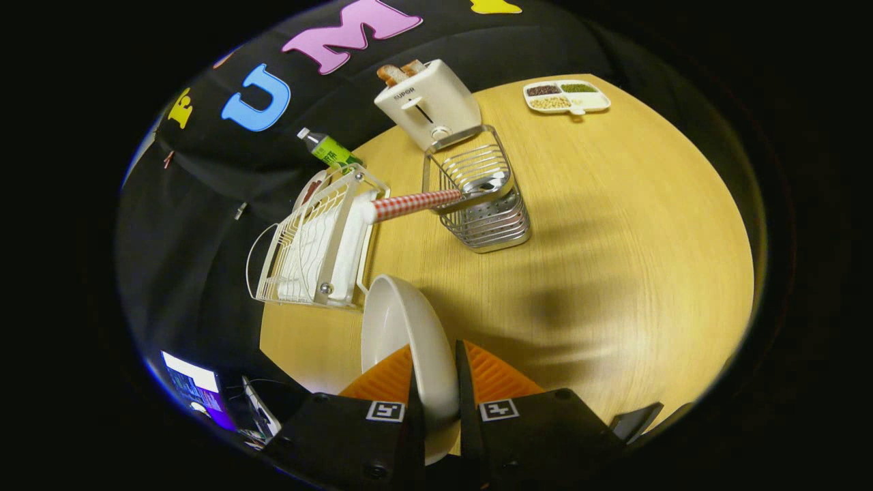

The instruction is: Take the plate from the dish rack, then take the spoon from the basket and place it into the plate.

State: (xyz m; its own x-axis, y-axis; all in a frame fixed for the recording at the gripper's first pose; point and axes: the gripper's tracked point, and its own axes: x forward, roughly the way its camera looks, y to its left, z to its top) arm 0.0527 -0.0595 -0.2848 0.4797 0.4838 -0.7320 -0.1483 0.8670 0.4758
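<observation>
The gripper [436, 382] is clamped on the rim of a white plate [399, 334], one finger on each face of it, so the plate stands on edge between the fingers and rises ahead of them above the wooden table [614, 239]. Just beyond the plate, at the table's edge, sits a white wire dish rack [317, 245]; a second plate or dish seems to stand at its far end, though the wires hide most of it. Beside the rack, further in on the table, stands a metal wire basket [481, 194]. A spoon [436, 198] lies in the basket with its bowl inside and its red-and-white checked handle sticking out sideways, reaching across to the rack's top rail. Behind the basket is a white toaster [430, 102] with slices of bread [402, 70] in its slots. A green-labelled bottle [327, 149] stands behind the rack. Well apart, at the far side of the table, rests a white divided tray [566, 95] holding grains or beans.
</observation>
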